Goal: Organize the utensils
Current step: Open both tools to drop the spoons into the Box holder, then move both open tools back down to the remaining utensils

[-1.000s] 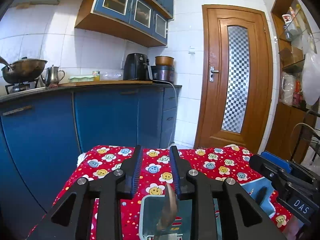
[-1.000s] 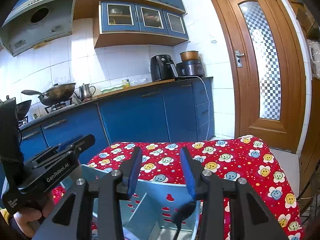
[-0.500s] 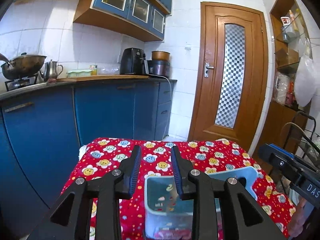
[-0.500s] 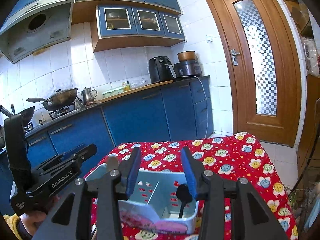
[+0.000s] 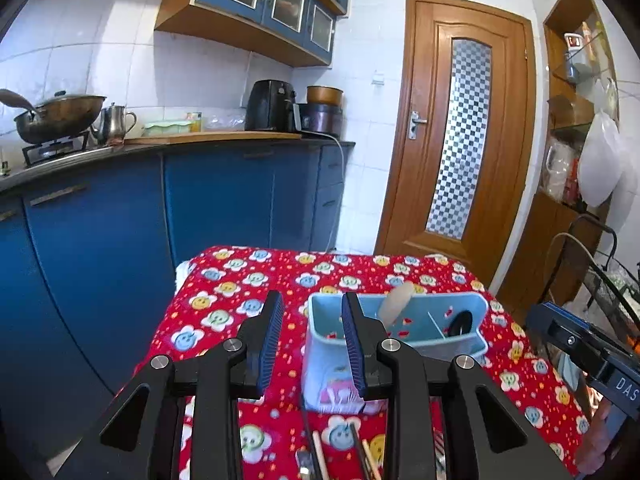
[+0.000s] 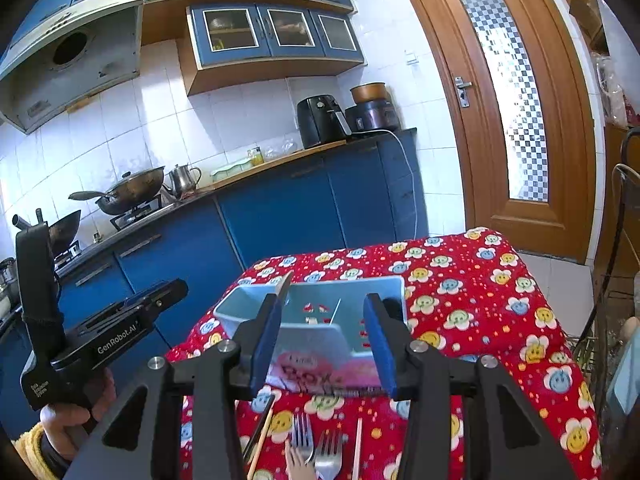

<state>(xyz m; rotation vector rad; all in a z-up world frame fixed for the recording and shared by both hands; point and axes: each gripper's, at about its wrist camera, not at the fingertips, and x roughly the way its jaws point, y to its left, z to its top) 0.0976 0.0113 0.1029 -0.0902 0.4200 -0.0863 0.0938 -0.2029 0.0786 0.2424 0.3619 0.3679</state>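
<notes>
My left gripper [image 5: 310, 340] has its jaws parted and nothing is between the blue pads; through the gap I see only the red flowered tablecloth [image 5: 240, 292]. My right gripper [image 6: 326, 340] is also parted, a bit wider, and it grasps nothing; behind its gap stands the light blue utensil box [image 6: 316, 322].

The box sits on the tablecloth, in front of both grippers, with a divider inside. A pale spoon [image 5: 394, 300] leans in the left compartment and its bowl sticks up above the rim. A black spoon [image 5: 460, 322] stands in the right compartment. The near side of the box carries a pink label.

On the cloth in front of the box, near the bottom edge of the right view, two metal forks [image 6: 316, 446] lie side by side, with wooden chopsticks [image 6: 260, 438] on the left of them and one more stick on the right. My left hand [image 6: 68, 420] holds the handle of the left gripper
</notes>
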